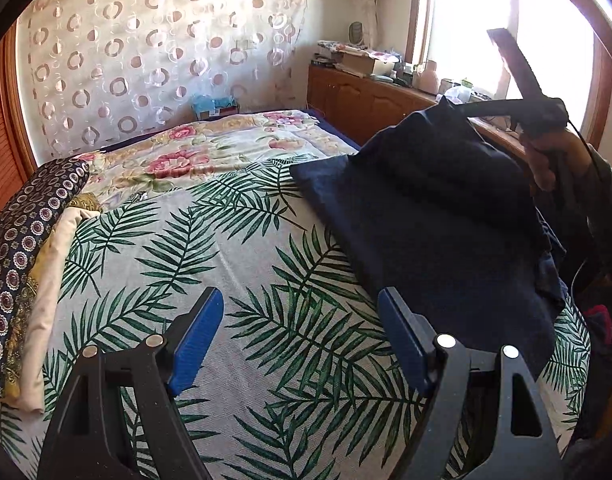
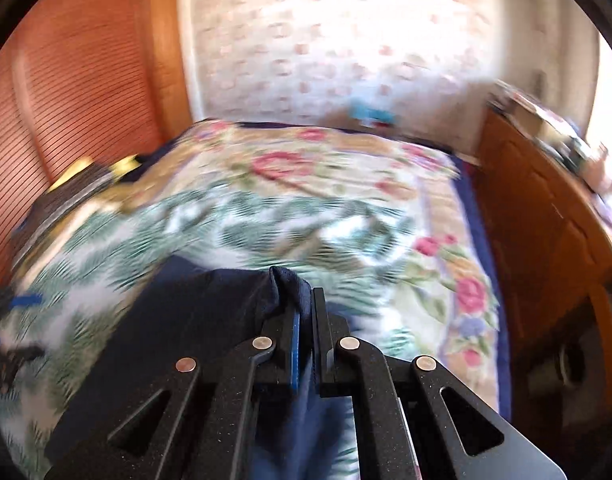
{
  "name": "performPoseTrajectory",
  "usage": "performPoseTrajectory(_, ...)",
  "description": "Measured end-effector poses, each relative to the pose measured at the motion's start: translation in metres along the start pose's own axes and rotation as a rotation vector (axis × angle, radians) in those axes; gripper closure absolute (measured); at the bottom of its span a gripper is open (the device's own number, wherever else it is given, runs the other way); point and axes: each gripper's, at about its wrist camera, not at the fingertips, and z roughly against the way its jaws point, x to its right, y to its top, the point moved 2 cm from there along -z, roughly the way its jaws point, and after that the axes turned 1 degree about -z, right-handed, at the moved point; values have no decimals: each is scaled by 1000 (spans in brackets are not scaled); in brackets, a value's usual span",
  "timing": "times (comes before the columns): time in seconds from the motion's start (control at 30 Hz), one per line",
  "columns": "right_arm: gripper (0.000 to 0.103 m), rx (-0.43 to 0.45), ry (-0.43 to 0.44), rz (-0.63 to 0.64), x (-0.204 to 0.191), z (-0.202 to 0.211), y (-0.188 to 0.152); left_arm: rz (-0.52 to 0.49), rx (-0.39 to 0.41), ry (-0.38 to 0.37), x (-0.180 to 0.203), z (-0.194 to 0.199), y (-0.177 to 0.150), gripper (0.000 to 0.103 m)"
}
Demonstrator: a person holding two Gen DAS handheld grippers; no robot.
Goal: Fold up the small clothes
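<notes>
Currently, left to right, all placed against the palm-leaf bedspread:

Pillow stack: dark patterned pillow (image 1: 22, 236) on top of cream and yellow folded bedding, on the bedspread's left edge.

Palm-leaf bedspread (image 1: 210, 240): covers the near half of the bed; a floral quilt (image 1: 210, 148) lies beyond its far edge, toward the circle-print curtain (image 1: 158, 52).

Left gripper (image 1: 302, 312): blue-padded fingers (image 1: 198, 340) spread wide, nothing between them, hovering over bare bedspread; the right finger sits at the near left edge of the garment.

Navy garment (image 1: 438, 224): dark blue cloth on the bedspread's right side. Lower part lies flat on the bedspread; far corner is lifted off it into a peak.

Right gripper (image 2: 304, 304): fingers pressed together, pinching a fold of the navy garment; cloth bunches up above the tips and hangs down between the fingers. In the left wrist view it is at the garment's raised corner, above the bedspread's right edge, with a person's hand (image 1: 546, 160) on its handle.

Right wrist view: background heavily blurred; gripper and pinched cloth sharp.

Wooden cabinet (image 1: 370, 100): right of the bed past the bedspread, top cluttered with boxes and small items, window behind it.
</notes>
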Motion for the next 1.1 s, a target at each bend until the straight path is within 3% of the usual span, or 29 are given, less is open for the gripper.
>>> performPoseTrajectory(0.03,98,-13,-22,-22,9,-6,0,-1,-4,0,0,-2,-1,23)
performPoseTrajectory(0.13,81,-33,-69,-61,26,-18,-2,1,-17,5,0,-5,-2,23)
performPoseTrajectory(0.27,56,-31,-141,-42,18,-20,-4,-2,-23,5,0,-8,-1,23)
performPoseTrajectory(0.4,56,-40,-209,-24,8,-18,1,-15,-19,3,2,-11,5,23)
performPoseTrajectory(0.57,52,-46,-223,19,3,-11,5,-17,-21,-4,0,-19,14,23)
performPoseTrajectory(0.77,52,-110,-92,40,-4,-9,-4,-24,-23,-5,0,-27,22,23)
performPoseTrajectory(1.1,51,-61,-12,16,-6,-22,-16,-70,-56,20,11,-54,51,23)
